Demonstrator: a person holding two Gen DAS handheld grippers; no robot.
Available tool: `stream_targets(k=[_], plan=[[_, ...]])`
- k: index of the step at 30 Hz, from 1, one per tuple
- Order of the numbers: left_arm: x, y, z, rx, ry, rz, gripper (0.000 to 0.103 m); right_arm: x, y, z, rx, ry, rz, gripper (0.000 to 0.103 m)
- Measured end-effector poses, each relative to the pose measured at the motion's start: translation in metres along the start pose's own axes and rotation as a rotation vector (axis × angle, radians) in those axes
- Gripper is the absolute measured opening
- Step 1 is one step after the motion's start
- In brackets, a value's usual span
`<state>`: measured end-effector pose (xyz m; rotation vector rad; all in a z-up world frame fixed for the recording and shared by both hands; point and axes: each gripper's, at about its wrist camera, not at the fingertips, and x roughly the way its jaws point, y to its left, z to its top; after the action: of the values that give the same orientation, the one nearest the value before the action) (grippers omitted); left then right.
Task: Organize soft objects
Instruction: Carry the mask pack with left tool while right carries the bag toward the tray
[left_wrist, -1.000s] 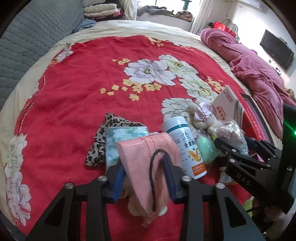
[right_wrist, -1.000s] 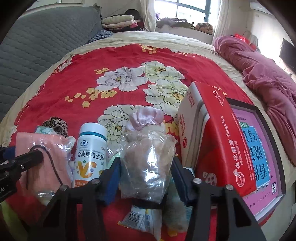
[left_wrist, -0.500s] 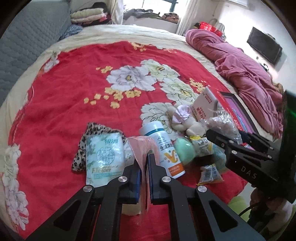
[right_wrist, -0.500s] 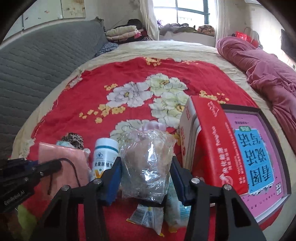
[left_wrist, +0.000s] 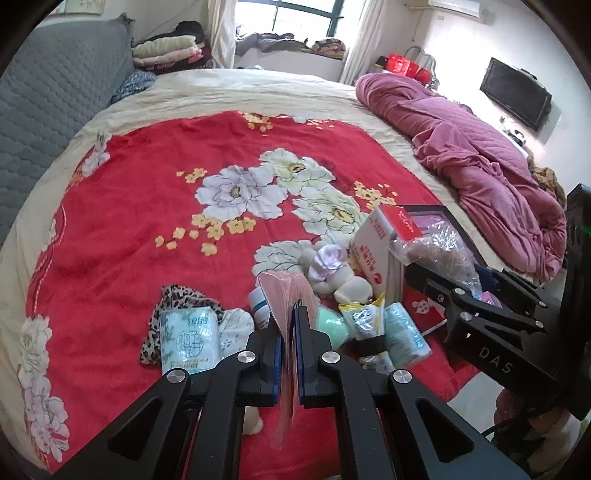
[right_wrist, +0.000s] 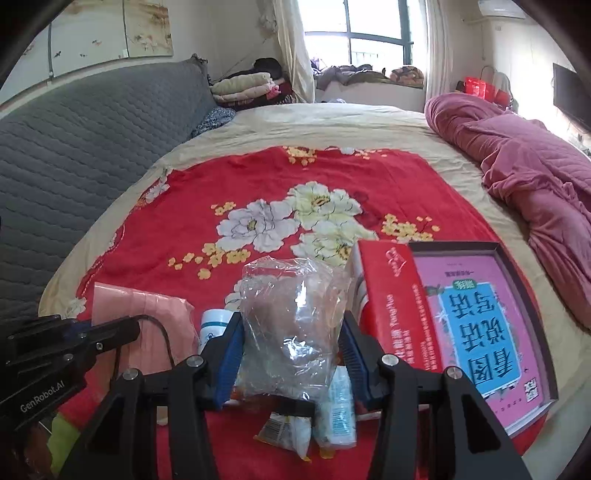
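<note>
Both hand-held grippers higher — left (left_wrist: 287, 334) clenching pink cloth (left_wrist: 286, 295), right (right_wrist: 291, 349) grasping clear bag (right_wrist: 291, 325) — above red floral bedspread (left_wrist: 147, 221).

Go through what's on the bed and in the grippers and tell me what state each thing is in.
Left gripper: shut on pink cloth.
Pink cloth: pinched, hanging.
Right gripper: shut on clear plastic bag.
Clear plastic bag: held, crumpled.
White bottle: capped.
Red box: closed.
Plush toy: lying on blanket.
Tissue pack: lying flat.
</note>
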<state>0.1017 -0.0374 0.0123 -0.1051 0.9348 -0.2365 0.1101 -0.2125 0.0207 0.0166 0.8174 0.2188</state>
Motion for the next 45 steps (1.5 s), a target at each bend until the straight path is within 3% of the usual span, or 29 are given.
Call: stream_targets(k=[20,36,45], plan=[[-0.043,-0.11,0.06,0.096,-0.103,-0.105,0.006,-0.088,-0.079,0.034,0.027,-0.11,-0.119,0.05],[0.007,-0.225,0.058,0.204,-0.029,-0.204,0.006,-0.114,-0.183,0.011,0.104,-0.091,-0.217,0.05],[0.058,-0.273,0.041,0.244,0.066,-0.224,0.006,-0.087,-0.245,-0.017,0.154,-0.011,-0.251,0.05]])
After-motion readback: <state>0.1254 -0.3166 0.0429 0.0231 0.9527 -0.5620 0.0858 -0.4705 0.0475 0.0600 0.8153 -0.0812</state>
